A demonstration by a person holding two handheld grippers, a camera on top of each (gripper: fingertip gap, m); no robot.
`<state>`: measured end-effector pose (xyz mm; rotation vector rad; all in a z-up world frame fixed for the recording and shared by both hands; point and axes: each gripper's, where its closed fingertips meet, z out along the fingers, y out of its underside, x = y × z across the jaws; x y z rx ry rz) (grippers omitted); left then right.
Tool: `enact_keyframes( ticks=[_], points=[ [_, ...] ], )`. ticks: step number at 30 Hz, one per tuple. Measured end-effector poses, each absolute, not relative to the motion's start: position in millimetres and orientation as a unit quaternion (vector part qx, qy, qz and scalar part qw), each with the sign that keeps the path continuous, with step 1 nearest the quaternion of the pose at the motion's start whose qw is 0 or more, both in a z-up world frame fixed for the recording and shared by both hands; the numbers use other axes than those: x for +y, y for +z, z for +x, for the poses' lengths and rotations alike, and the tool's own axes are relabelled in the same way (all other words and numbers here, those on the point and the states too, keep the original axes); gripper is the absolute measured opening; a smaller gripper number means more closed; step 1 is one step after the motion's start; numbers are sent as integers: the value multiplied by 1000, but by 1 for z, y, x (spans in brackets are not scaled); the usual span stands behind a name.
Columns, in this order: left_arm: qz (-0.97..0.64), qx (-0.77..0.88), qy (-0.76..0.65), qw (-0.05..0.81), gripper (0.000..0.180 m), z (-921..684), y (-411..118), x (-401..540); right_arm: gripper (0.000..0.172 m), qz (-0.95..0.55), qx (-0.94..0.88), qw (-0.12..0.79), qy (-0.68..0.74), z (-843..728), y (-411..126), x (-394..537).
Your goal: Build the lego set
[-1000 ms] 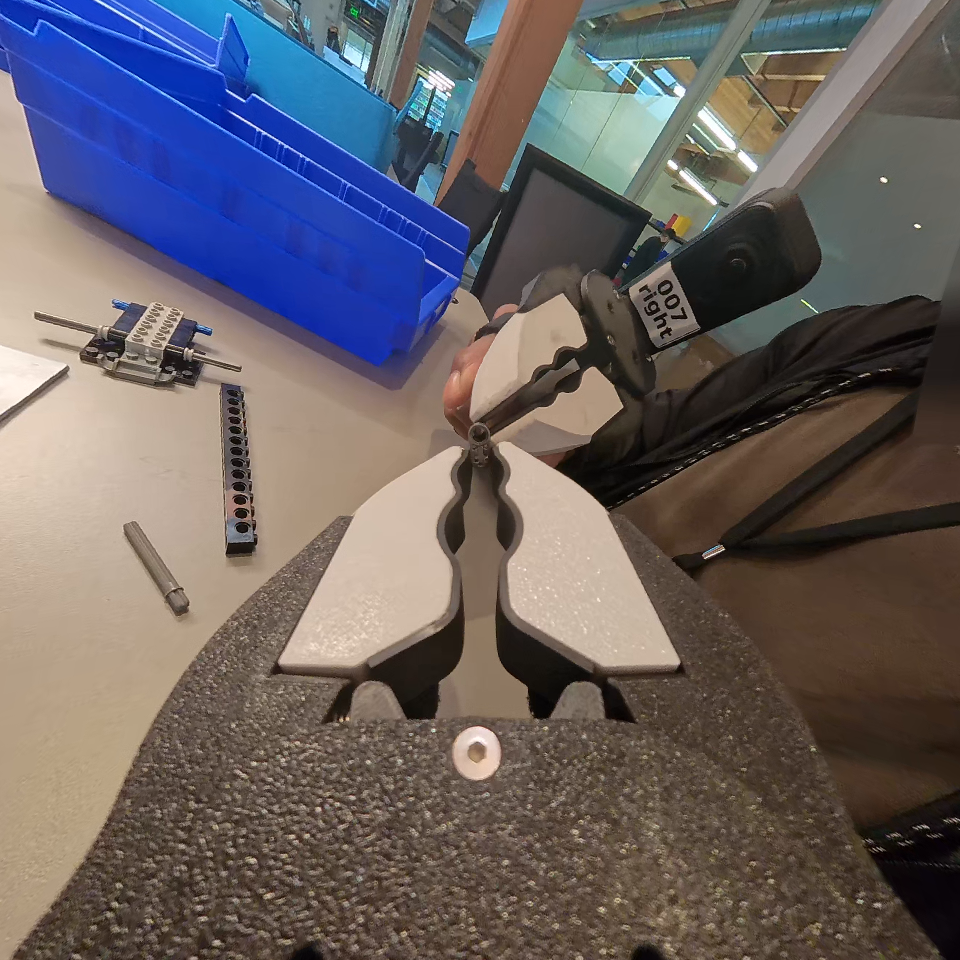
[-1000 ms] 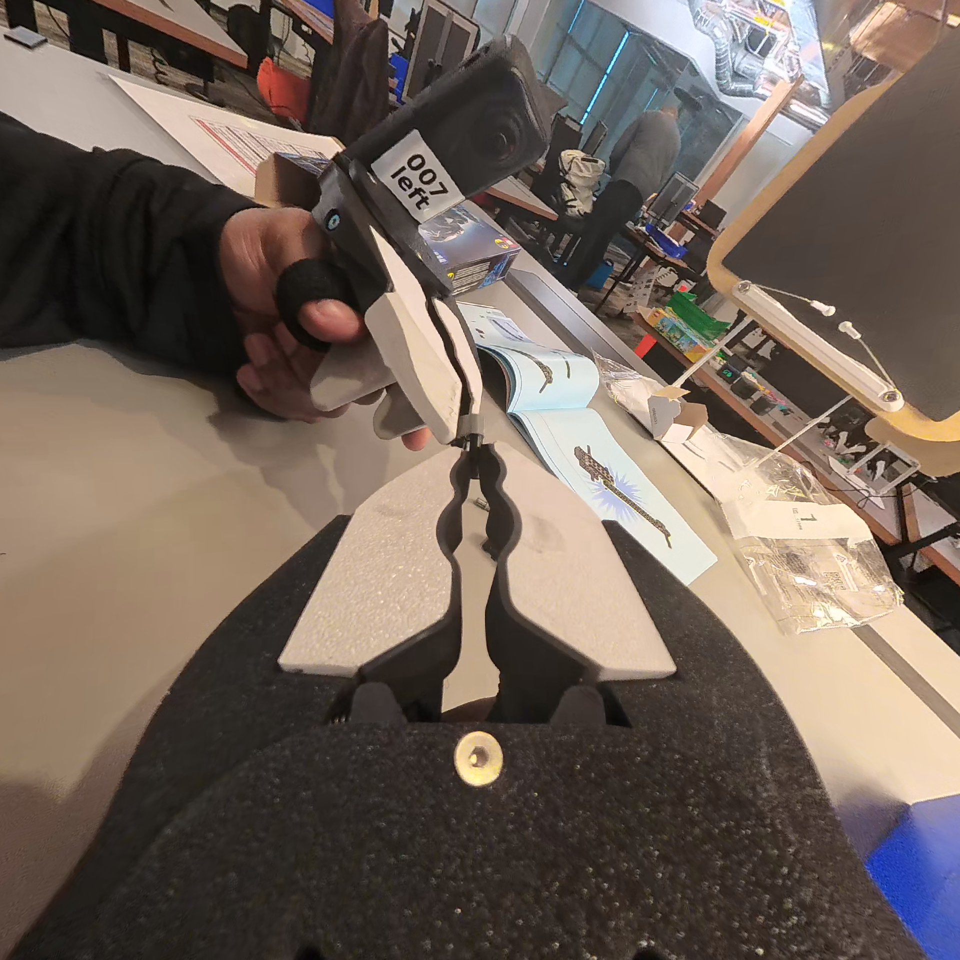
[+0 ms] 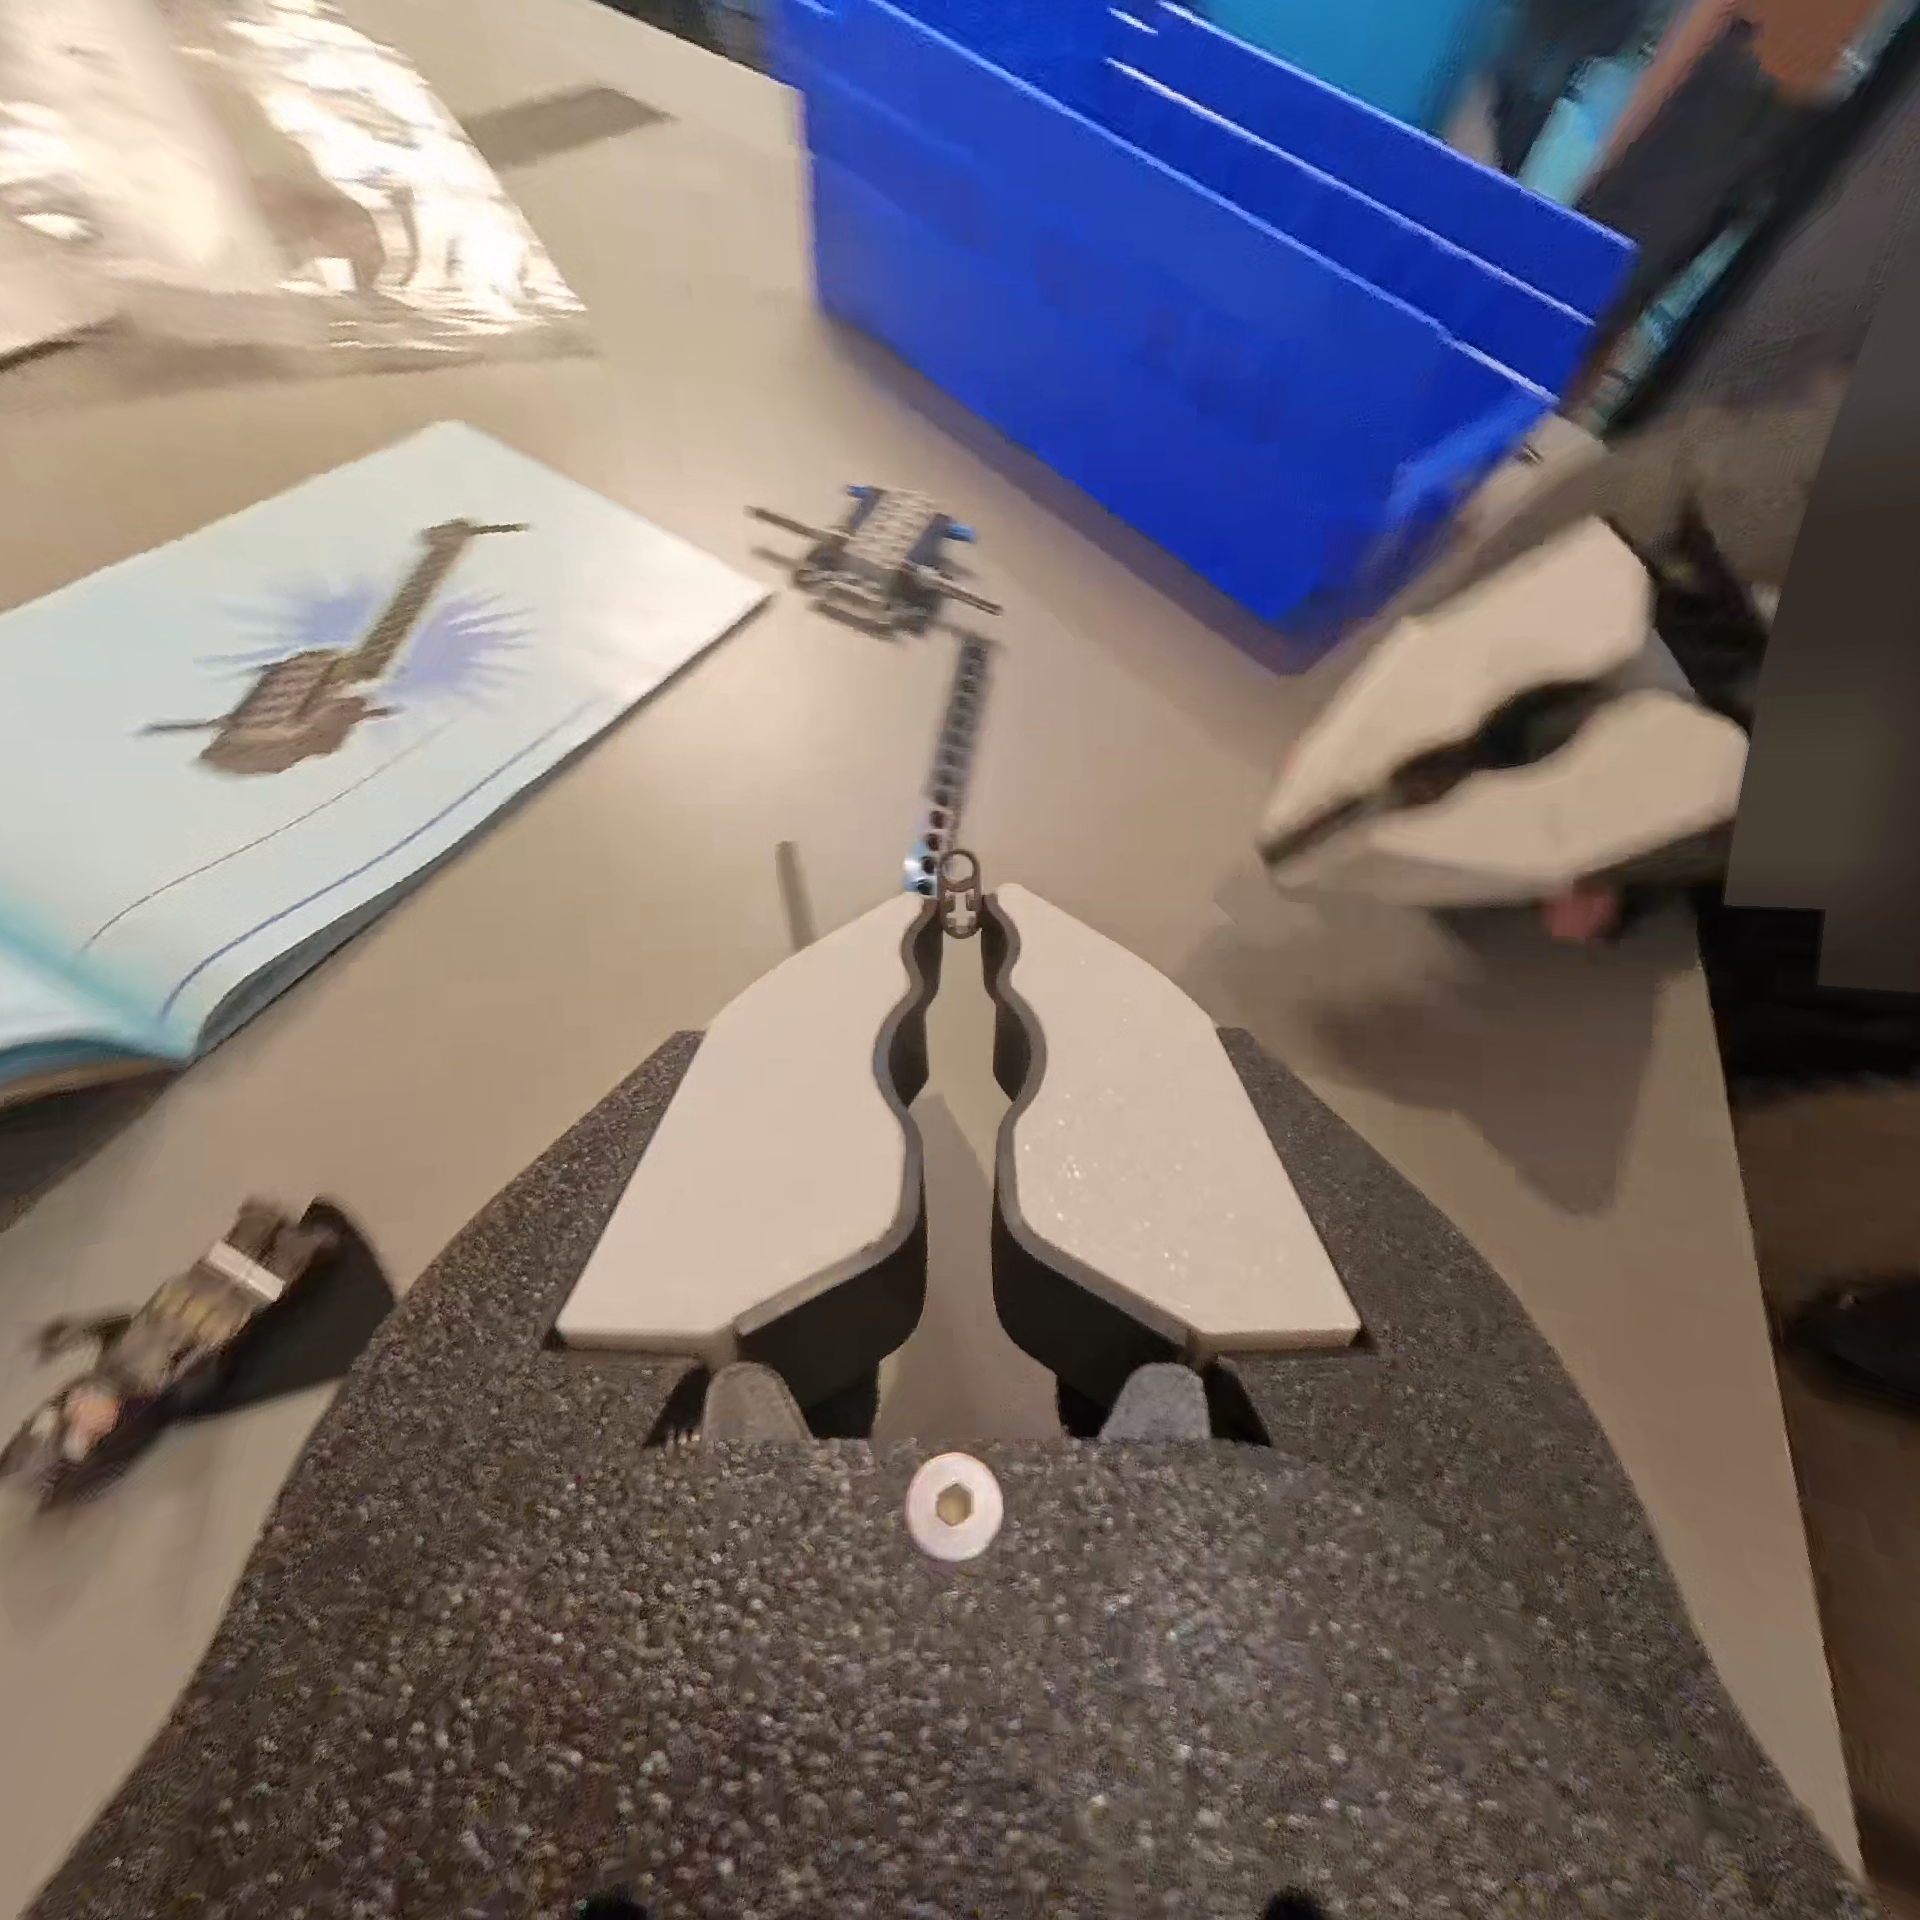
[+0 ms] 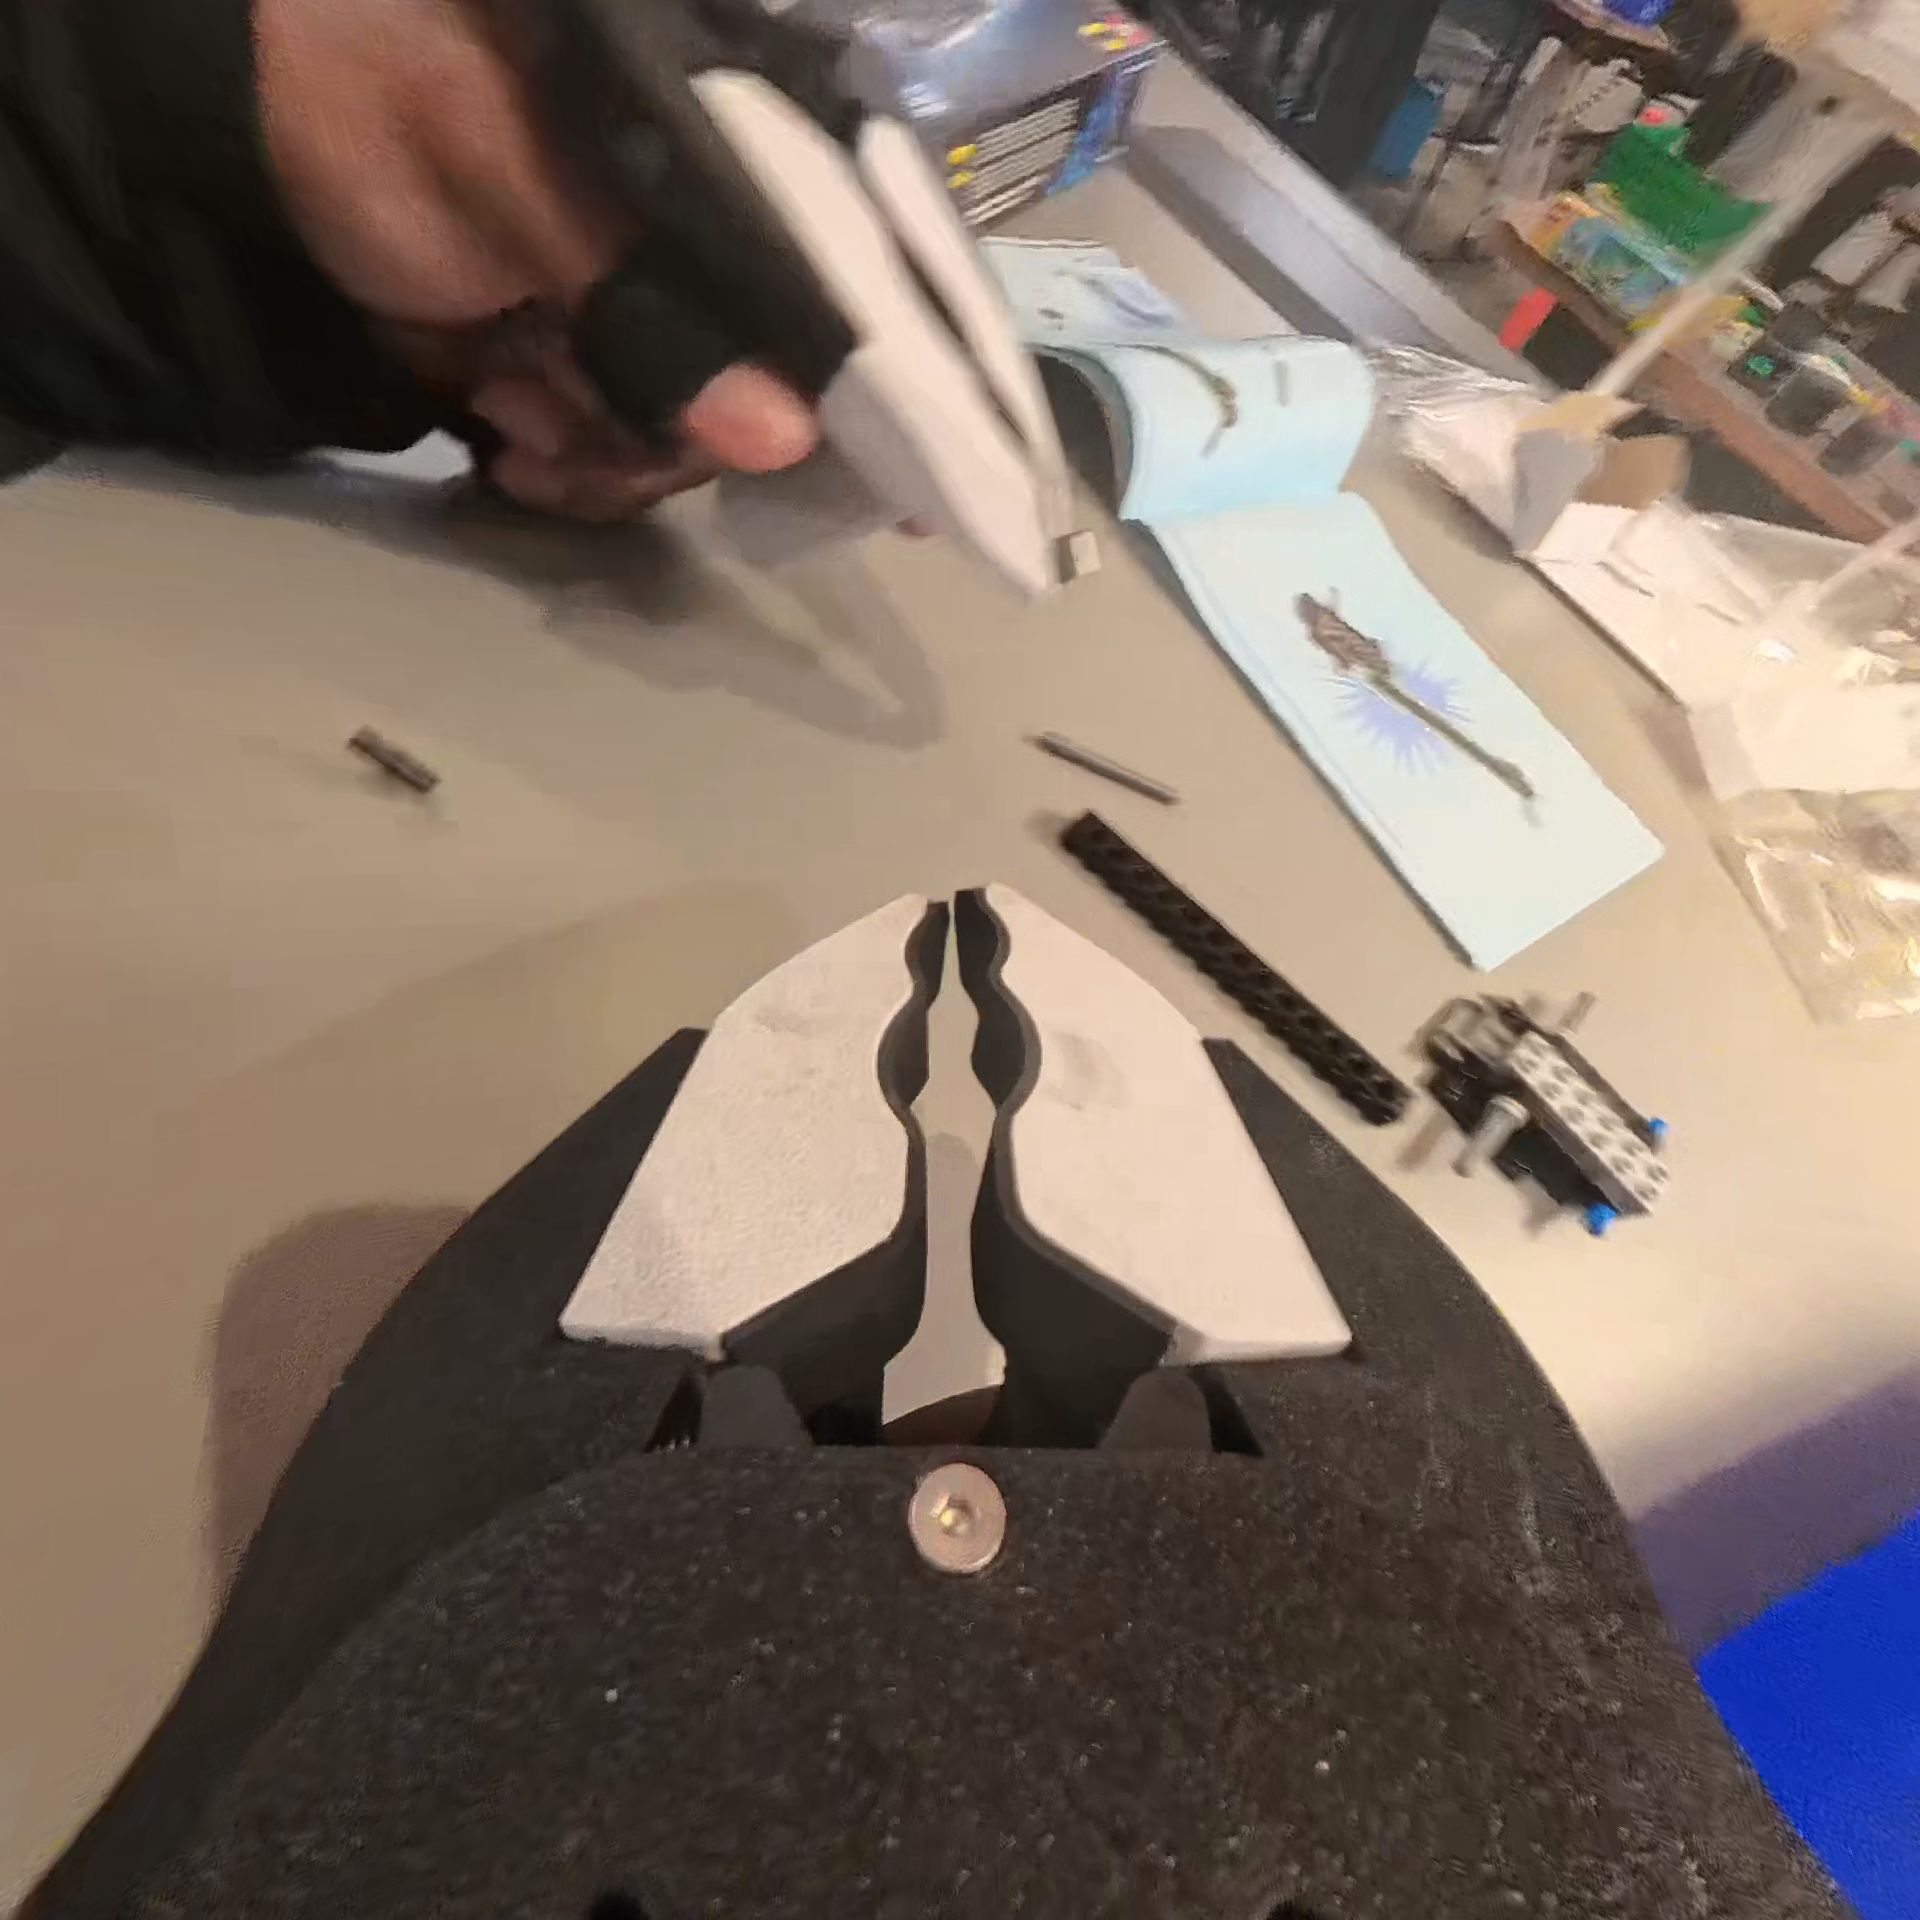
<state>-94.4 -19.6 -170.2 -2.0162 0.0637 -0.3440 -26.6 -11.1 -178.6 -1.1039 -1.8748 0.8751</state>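
From the left wrist camera, I see my left gripper (image 3: pixel 958 914) pinching a small dark grey connector piece (image 3: pixel 960 894) at its very tips, both pads against its sides, the ringed end sticking out ahead. Just beyond it, toward 12 o'clock, a long black holed beam (image 3: pixel 961 748) lies on the grey table (image 3: pixel 520 987), leading to a small brick assembly with blue pins (image 3: pixel 883 556). A thin grey axle (image 3: pixel 795 894) lies at 11 o'clock of the tips. An open light blue instruction booklet (image 3: pixel 312 665) sits at 9 to 10 o'clock, a blue bin (image 3: pixel 1195 343) at 1 o'clock, and my right gripper (image 3: pixel 1283 847), blurred, at 3 o'clock.

From the right wrist camera, my right gripper (image 4: pixel 954 902) has its tips closed together with nothing between them. The black beam (image 4: pixel 1226 961) runs off at 2 o'clock, the assembly (image 4: pixel 1548 1112) at 3 o'clock, an axle (image 4: pixel 1107 767) at 1 o'clock, a short dark pin (image 4: pixel 393 758) at 10 o'clock. The left gripper (image 4: pixel 1060 561) hangs at 12 o'clock with a small grey piece (image 4: pixel 1075 551) at its tip.
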Motion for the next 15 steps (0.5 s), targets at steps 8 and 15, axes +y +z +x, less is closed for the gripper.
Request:
enact_keyframes(
  ticks=[8, 15],
  points=[
    [-785, -92, -102, 604, 7, -98, -142, -61, 19, -302, -835, 244, 390, -3, -196, -130],
    [-781, -111, -113, 604, 7, -103, -146, -82, 30, -318, -859, 202, 347, -26, -215, -145]
  ],
)
